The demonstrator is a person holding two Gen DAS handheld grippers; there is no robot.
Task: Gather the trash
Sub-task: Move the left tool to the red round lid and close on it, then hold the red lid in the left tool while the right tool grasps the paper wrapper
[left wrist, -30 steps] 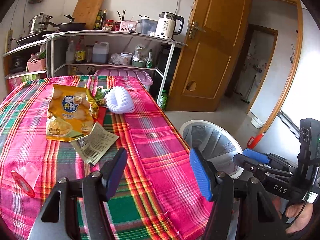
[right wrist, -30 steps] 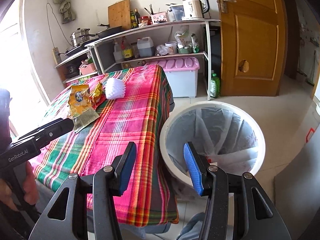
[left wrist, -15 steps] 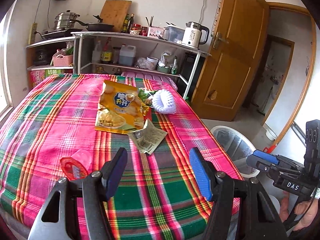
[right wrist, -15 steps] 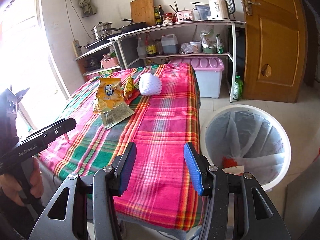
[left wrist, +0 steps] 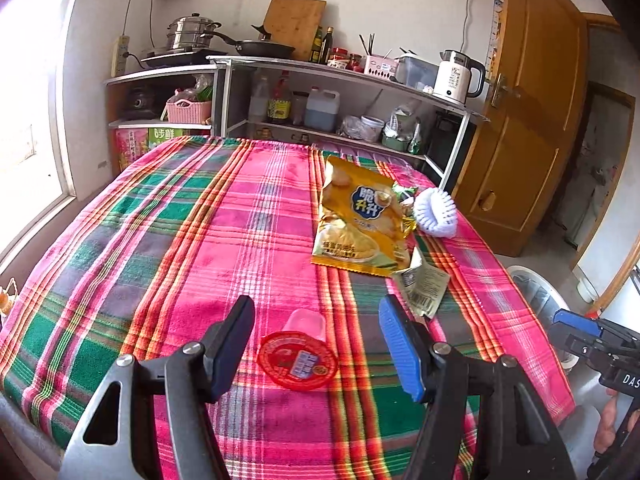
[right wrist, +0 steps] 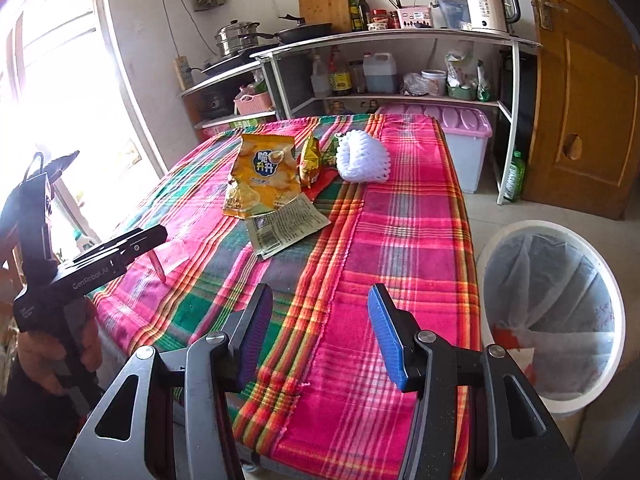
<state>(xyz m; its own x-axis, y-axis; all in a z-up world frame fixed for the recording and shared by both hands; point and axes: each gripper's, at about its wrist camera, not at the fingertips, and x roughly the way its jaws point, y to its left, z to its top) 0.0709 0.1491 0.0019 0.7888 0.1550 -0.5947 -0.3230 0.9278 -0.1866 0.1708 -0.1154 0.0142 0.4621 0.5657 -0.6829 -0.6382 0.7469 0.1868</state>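
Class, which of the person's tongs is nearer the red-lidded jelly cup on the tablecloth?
Left. The left tongs hang open right over the jelly cup; the right tongs, also open, are off to its right, toward the bin.

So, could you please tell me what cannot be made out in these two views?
- Left wrist view: trash bin, cut off behind the table edge.
- Right wrist view: jelly cup, partly hidden by the left tool.
- Right wrist view: bin contents, veiled by the liner.
- Both views: wrapper print, too small.
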